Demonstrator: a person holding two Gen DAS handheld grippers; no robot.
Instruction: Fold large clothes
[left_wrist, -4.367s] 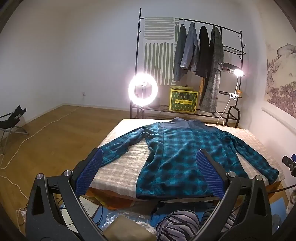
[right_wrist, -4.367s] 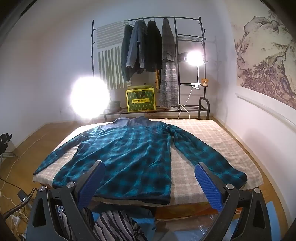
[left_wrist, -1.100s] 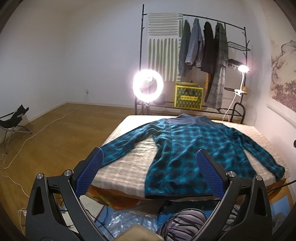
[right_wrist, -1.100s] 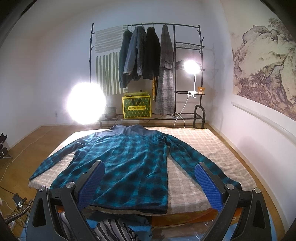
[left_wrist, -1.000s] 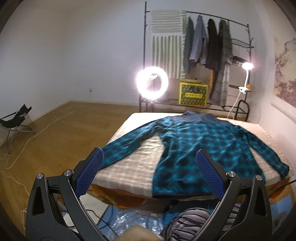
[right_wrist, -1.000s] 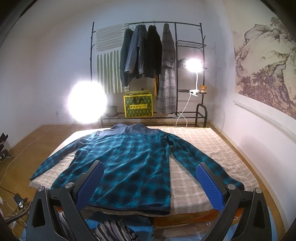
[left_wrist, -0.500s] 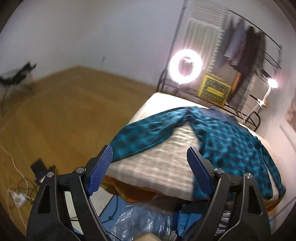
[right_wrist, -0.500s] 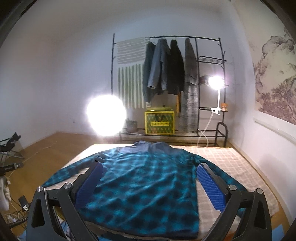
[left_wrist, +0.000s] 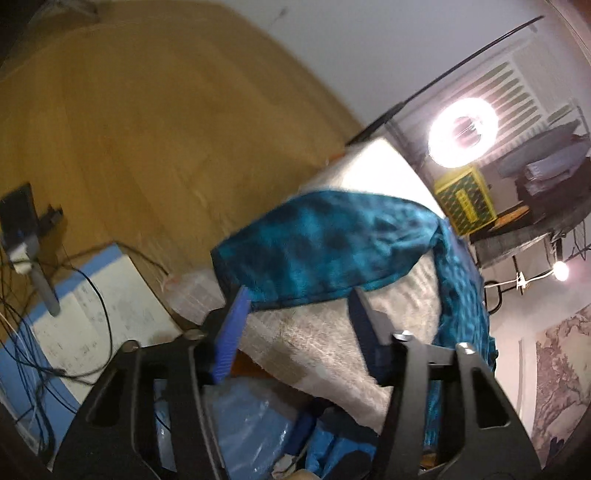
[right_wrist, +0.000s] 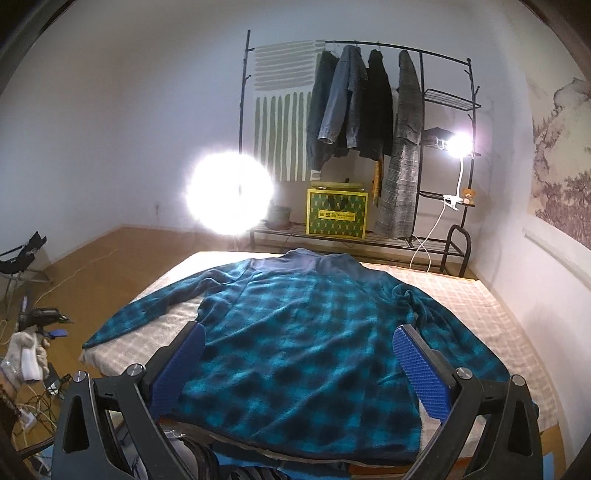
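Observation:
A teal plaid shirt (right_wrist: 310, 339) lies spread flat, front down, on the bed, collar toward the far rack. Its left sleeve (left_wrist: 325, 247) reaches the bed's near left corner. My left gripper (left_wrist: 299, 308) is rolled sideways and tilted down at that sleeve's cuff. Its jaws are closing, with the cuff's edge between the fingertips and the pads apart from the cloth. The blurred picture hides any contact. My right gripper (right_wrist: 299, 354) hovers open over the shirt's lower hem with nothing held. A gloved hand (right_wrist: 24, 356) shows at the far left in the right wrist view.
The bed's checked cover (right_wrist: 476, 299) lies under the shirt. A bright ring light (right_wrist: 231, 194), a clothes rack (right_wrist: 369, 110) and a yellow box (right_wrist: 336, 218) stand behind the bed. Cables and papers (left_wrist: 92, 314) litter the wooden floor at the bed's left corner.
The left gripper swung down and left to the sleeve's cuff, rolled sideways, and its jaws narrowed. The right gripper drifted sideways, now facing the shirt's middle, and stayed open.

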